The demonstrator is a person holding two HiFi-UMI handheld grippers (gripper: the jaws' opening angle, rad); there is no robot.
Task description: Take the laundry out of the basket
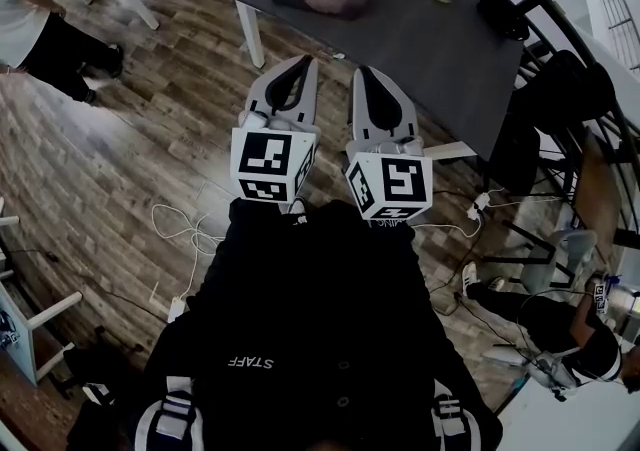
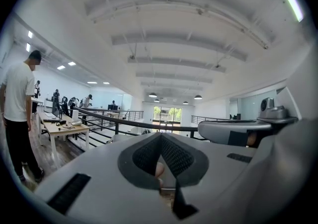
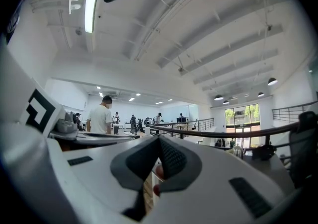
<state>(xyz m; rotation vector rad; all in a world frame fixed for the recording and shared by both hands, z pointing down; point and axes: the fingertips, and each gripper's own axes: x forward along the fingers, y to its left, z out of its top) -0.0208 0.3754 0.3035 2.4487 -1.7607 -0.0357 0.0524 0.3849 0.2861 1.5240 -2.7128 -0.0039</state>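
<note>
Wooden floor [image 1: 150, 139] below level, closed grippers [image 1: 300, 63] [image 1: 362, 73]

Open-plan office: desks [image 2: 63, 129], railing [image 2: 134, 124], ceiling lights [image 2: 152, 95].

The room is bright and evenly lit. A long ceiling strip [image 3: 90, 13] glares white overhead, and daylight pours through the far windows [image 2: 167, 113]. Both gripper views bow hard toward black, rounded edges. In the head view the wooden floor [image 1: 120, 139] looks dimmer, its corners curved and slightly soft.
</note>
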